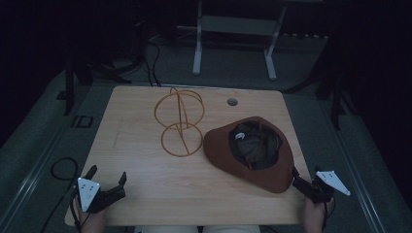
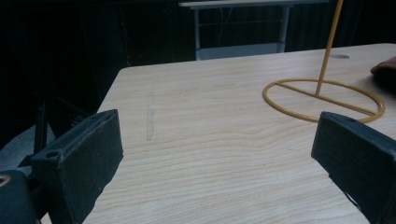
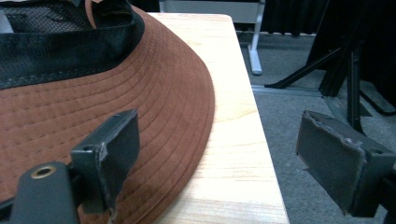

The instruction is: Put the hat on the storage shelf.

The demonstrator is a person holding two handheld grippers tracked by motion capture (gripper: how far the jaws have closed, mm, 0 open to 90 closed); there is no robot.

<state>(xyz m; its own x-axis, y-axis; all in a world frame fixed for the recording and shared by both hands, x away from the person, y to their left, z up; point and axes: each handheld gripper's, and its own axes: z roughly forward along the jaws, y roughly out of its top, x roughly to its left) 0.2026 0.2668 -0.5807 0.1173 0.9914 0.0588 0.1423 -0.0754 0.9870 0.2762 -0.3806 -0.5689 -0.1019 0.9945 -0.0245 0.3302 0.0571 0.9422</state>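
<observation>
Brown hat (image 1: 228, 150) lies crown-down, dark lining up, on the right part of the wooden table (image 1: 145, 189). Its brim edge lies under and just ahead of the right gripper's (image 1: 297, 180) inner jaw; outer jaw hangs past the table edge over grey floor. Jaws spread wide, nothing between them. In the right gripper view the brim (image 3: 154, 107) spreads in front of the inner jaw.

Left gripper (image 1: 106, 177) sits at the near left corner, jaws wide apart, empty. Bare wood lies between them, and the yellow wire hat stand (image 1: 180, 121) stands ahead, towards its right jaw, well apart.

Step looks like approach for a brim grasp, likely to put hat on stand. Next move calls for sliding one right jaw under the brim and closing.

Surface: light wood grain with a cable hole (image 1: 232, 102) at the far edge. Room dim, grey carpet, white desk frame (image 1: 233, 43) behind.
</observation>
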